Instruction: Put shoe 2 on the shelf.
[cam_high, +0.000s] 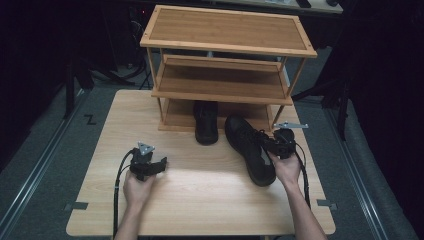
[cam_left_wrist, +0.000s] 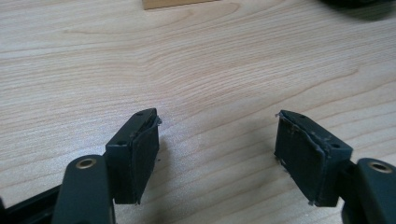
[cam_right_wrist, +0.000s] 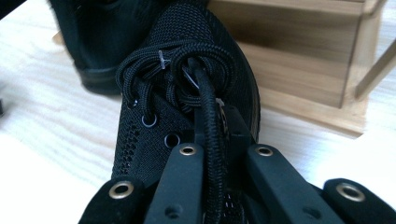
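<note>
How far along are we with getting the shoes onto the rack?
Done: one shoe sits partly on the rack's bottom shelf. In hand: the right gripper is shut on the second shoe's lace on the table. Left: shelving it. The left gripper is open, idle.

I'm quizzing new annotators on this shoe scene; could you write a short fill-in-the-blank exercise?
1. The right claw is shut on a black shoe's ____.
2. The left claw hovers ____ over the bare table.
3. The other shoe sits partly on the rack's ____ shelf.

Missing words: lace; open; bottom
</note>
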